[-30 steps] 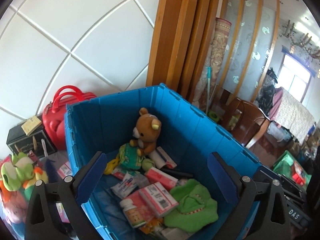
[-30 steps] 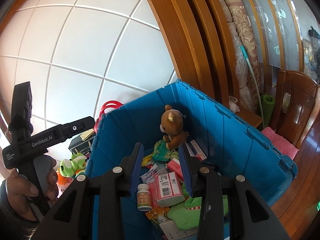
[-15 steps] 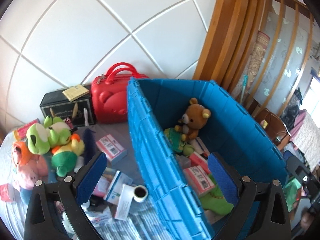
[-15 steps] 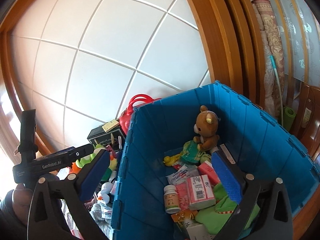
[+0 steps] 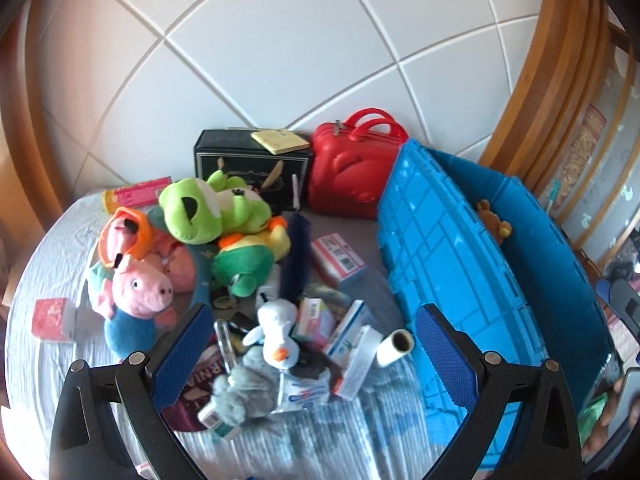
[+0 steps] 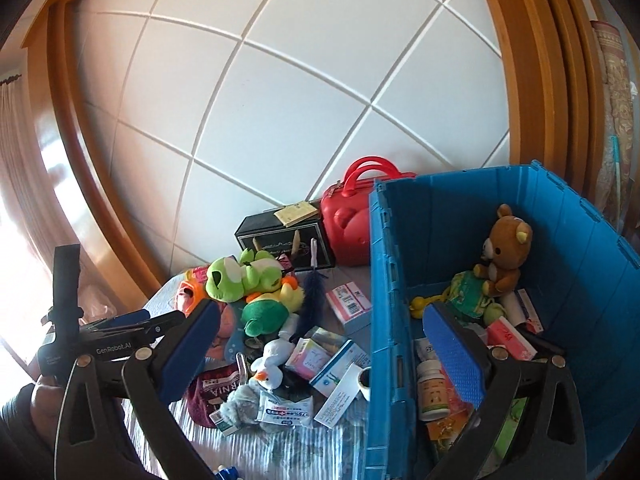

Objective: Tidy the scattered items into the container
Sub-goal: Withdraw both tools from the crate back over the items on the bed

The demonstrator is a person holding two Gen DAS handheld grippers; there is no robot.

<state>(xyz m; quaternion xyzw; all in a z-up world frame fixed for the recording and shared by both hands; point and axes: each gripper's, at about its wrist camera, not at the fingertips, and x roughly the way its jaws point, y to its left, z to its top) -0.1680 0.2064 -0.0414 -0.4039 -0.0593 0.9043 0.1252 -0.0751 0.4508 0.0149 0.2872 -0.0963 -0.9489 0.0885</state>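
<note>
- Blue ribbed plastic makes up the crate [image 6: 384, 280] — boxy, hard-walled, standing at the right of the pale wrinkled bedcover [image 5: 48, 248].
- Soft goods sit inside it: a brown plush bear [image 6: 505, 248], flat cartons, a white pill bottle [image 6: 432, 390].
- Left gripper [image 5: 312, 354] hangs with its textured blue pads spread wide, gripping nothing, over a white plush duck [image 5: 278, 334] in the scattered heap.
- Right gripper [image 6: 328, 350] has just been opening; its jaws gape empty, straddling the crate's near wall.
- Fuzzy green frog [image 5: 208, 210] and pink pig [image 5: 136, 280] lie further left.
</note>
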